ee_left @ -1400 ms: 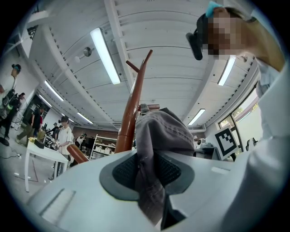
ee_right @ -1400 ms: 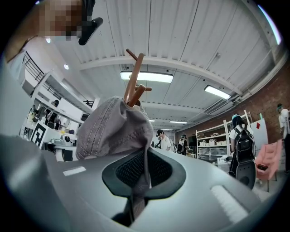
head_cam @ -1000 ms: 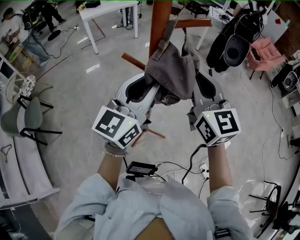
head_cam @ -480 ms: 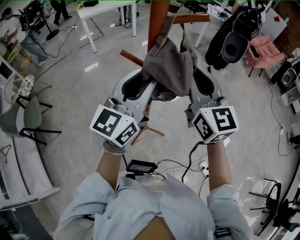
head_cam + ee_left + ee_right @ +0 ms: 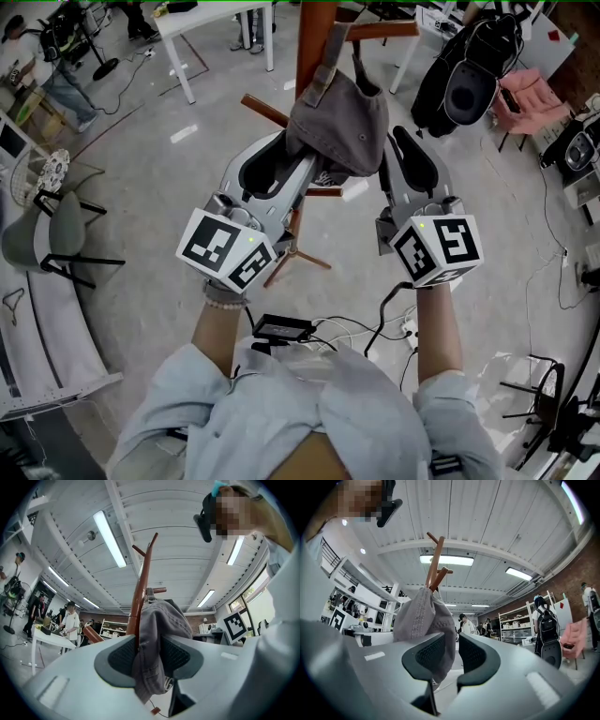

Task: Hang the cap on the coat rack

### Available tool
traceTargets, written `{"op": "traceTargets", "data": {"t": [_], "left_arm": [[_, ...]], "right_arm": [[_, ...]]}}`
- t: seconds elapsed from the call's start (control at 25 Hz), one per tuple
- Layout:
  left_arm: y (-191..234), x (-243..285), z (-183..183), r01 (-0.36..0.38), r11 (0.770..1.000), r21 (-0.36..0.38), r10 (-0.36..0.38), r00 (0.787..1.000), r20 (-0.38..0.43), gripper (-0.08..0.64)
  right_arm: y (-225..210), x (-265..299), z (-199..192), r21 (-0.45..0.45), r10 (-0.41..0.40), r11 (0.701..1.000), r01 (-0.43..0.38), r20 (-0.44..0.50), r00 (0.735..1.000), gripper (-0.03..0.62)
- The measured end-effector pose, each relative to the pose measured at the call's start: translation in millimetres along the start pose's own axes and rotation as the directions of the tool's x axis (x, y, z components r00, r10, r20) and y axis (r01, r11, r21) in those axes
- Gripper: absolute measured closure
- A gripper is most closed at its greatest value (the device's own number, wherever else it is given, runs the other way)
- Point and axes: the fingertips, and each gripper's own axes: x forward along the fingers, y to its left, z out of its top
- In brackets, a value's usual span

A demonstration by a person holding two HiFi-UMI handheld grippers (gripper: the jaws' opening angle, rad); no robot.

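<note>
Standing right next to this: the person has 2 hand-held grippers raised in front of their chest, with cables (image 5: 375, 333) on the floor below. The left gripper (image 5: 149, 644) has just been opening its jaws. They're spread now, and the lower edge of the grey cap (image 5: 339, 127) hangs loose between the pads, not squeezed as far as I can see. The right gripper (image 5: 451, 651) is spread too. The cap's other side droops against one pad, with a clear gap to the other pad.

The cap itself is up on the brown wooden coat rack (image 5: 315, 37), draped against the pole with its strap end up by a peg. Further back there's a white table (image 5: 216, 23), a grey chair (image 5: 56, 234) on the left, and a pink chair (image 5: 530, 103) and a black bag (image 5: 469, 80) on the right.
</note>
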Motion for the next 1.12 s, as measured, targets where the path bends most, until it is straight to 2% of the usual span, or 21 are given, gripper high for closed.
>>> {"op": "traceTargets", "data": {"t": [0.24,0.64,0.96,1.12], "left_arm": [[-1,-10,1,-0.017,1.0,0.015,0.017,1.0,-0.012,0.416],[-16,-36,3,-0.033,0.995,0.097,0.035,0.999,-0.026,0.418],[-24,-48,0,-0.036,0.996,0.083,0.039,0.999,-0.038,0.424],[-30,-55,-4,-0.036,0.996,0.076,0.041,0.997,-0.058,0.464]], "right_arm": [[3,-11,1,-0.017,-0.015,1.0,0.016,0.013,1.0,0.497],[11,-44,6,-0.035,-0.032,0.999,0.033,0.05,0.998,0.502],[28,-60,2,-0.092,-0.034,0.995,0.038,0.036,0.999,0.517],[34,-72,-1,-0.091,-0.041,0.995,0.044,0.033,0.999,0.543]]}}
